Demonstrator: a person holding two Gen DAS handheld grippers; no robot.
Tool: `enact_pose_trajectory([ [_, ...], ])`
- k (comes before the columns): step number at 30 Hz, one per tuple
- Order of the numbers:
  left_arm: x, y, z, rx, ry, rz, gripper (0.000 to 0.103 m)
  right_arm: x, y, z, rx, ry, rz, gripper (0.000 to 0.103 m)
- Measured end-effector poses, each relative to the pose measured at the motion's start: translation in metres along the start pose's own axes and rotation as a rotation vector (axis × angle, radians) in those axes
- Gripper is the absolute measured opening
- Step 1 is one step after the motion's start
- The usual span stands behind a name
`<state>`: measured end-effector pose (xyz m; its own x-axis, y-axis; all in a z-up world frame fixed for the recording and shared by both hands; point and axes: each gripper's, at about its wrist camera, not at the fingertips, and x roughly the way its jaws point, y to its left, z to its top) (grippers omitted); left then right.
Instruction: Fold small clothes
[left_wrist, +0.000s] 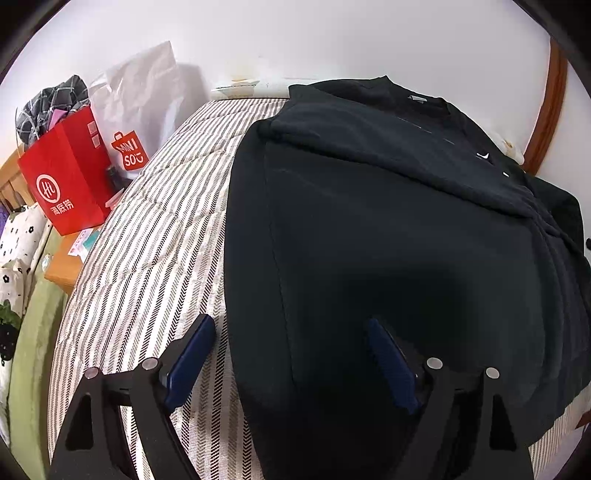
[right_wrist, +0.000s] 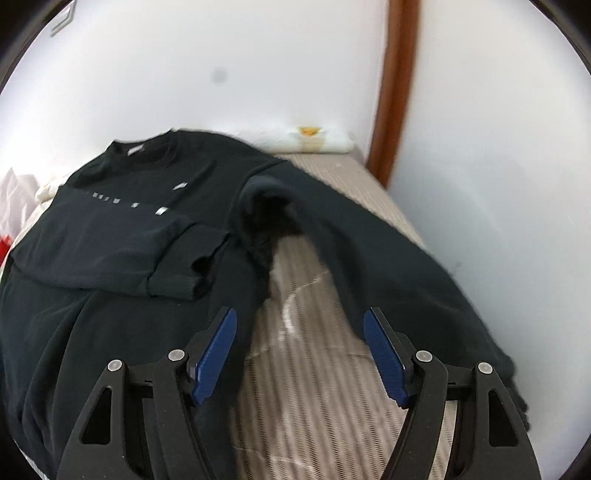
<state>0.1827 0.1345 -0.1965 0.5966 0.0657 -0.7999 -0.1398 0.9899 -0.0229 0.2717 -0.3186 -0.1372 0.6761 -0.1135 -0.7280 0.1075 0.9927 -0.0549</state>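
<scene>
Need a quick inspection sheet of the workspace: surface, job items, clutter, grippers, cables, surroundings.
Surface: striped mattress, partly covered.
Job's things: black sweatshirt spread out, one sleeve folded across the chest.
Clutter: red paper bag, white Miniso bag, white folded cloth by the wall.
Grippers: left gripper open over the hem; right gripper open, nothing between the pads.
Cables: nothing seen.
Surroundings: white wall, brown wooden trim.

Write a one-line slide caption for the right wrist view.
Open right gripper hovers over a black sweatshirt spread on a striped bed, one sleeve still unfolded.
</scene>
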Motion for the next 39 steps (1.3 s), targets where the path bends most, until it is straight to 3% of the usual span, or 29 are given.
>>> enact_pose_trajectory([
  [3,0.000,-0.001,0.000,0.001,0.004,0.007,0.085,0.015,0.022,0.002,-0.041,0.007,0.049,0.068],
  [5,0.001,0.000,0.002,0.001,0.012,0.008,0.086,0.031,0.038,0.008,-0.095,0.014,0.017,0.065],
  [7,0.002,0.001,0.003,-0.003,0.020,0.010,0.087,0.051,0.048,0.013,-0.144,0.056,-0.044,0.053],
  [9,0.003,0.001,0.005,-0.002,0.025,0.012,0.087,0.073,0.051,0.020,-0.146,0.124,-0.051,0.052],
  [12,0.004,0.002,0.006,-0.009,0.026,0.013,0.088,0.083,0.055,0.027,-0.168,0.121,-0.062,0.049],
  [13,0.004,0.003,0.006,-0.011,0.026,0.014,0.088,0.083,0.057,0.029,-0.180,0.099,-0.069,0.023],
  [14,0.004,0.003,0.006,-0.012,0.025,0.014,0.088,0.084,0.055,0.030,-0.179,0.094,-0.061,0.004],
  [18,0.004,0.004,0.007,-0.009,0.022,0.005,0.088,0.071,0.026,0.032,-0.041,0.037,0.024,0.004],
  [21,0.004,0.004,0.006,-0.005,0.020,0.000,0.088,0.065,0.005,0.029,0.022,0.014,0.010,0.003],
  [23,0.003,0.004,0.007,-0.003,0.019,0.000,0.088,0.063,-0.005,0.026,0.058,0.029,0.046,0.003],
  [29,0.002,0.004,0.006,-0.011,0.020,-0.005,0.088,0.030,-0.008,0.011,-0.019,0.016,0.016,0.009],
  [31,0.000,0.005,0.006,-0.016,0.025,-0.010,0.088,0.011,-0.018,0.004,-0.025,-0.011,-0.006,0.017],
  [34,-0.004,0.005,0.005,-0.020,0.028,-0.032,0.088,-0.017,-0.047,-0.012,-0.011,-0.051,-0.108,0.062],
  [36,-0.007,0.005,0.003,-0.020,0.029,-0.045,0.088,-0.025,-0.063,-0.021,-0.008,-0.069,-0.172,0.074],
  [39,-0.009,0.003,0.002,-0.019,0.032,-0.049,0.088,-0.011,-0.089,-0.035,-0.017,0.013,-0.237,0.075],
])
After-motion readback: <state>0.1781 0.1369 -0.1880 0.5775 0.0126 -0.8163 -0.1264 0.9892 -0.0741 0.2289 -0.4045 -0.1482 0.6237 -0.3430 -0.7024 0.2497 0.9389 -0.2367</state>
